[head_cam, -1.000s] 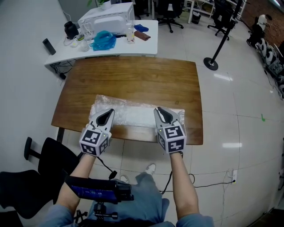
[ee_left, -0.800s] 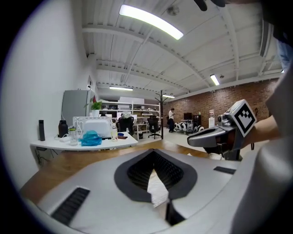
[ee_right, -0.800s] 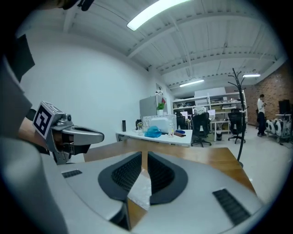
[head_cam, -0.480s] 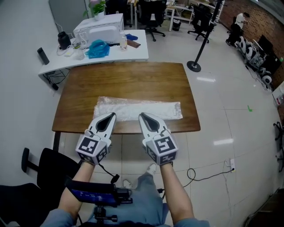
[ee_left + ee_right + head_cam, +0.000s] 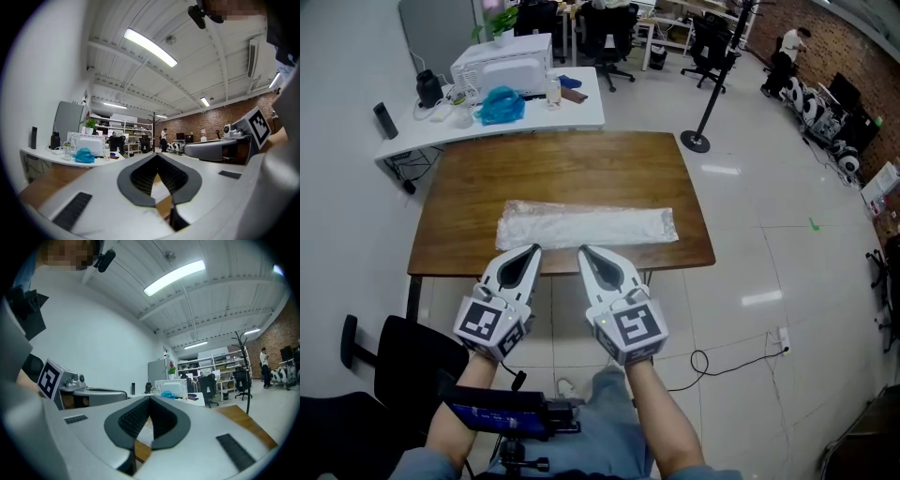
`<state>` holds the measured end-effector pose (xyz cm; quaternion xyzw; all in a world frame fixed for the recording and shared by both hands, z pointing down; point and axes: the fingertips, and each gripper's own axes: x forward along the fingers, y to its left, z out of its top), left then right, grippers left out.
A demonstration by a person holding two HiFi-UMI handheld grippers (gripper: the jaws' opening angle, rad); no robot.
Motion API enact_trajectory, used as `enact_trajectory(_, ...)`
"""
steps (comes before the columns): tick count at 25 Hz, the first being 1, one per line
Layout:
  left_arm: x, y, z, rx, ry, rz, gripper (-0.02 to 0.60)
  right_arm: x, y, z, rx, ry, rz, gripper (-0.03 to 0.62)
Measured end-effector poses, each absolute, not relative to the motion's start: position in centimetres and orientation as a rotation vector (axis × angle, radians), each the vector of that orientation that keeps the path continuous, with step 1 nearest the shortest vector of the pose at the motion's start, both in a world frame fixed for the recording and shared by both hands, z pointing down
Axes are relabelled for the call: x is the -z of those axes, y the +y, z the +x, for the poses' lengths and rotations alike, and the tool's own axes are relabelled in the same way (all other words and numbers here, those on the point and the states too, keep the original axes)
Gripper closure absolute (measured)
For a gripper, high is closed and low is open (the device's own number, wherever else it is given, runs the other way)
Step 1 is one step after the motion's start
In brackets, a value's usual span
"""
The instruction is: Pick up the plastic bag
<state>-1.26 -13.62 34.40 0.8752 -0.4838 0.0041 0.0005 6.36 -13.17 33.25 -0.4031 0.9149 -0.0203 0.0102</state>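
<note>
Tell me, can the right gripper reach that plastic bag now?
Probably yes: the right gripper hovers by the near edge of the table, nothing stands between it and the plastic bag, though its jaws are shut.

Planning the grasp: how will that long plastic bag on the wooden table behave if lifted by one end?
Probably floppy: the plastic bag lies flat and crinkled on the table, so it should sag. Likely light: it looks thin and translucent. Its shiny film may slip.

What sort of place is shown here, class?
Probably an open-plan office or lab workspace: rolling office chairs, a white desk carrying a boxy white appliance, and a brick wall at the back.
</note>
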Motion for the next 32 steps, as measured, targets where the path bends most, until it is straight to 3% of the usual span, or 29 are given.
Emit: enact_trajectory(32,-33.5,-13.5,0.7,-0.029,-1.494,2.783,0.571,-32.5,-12.8,6.1,0.025,2.844,-1.25,0.594)
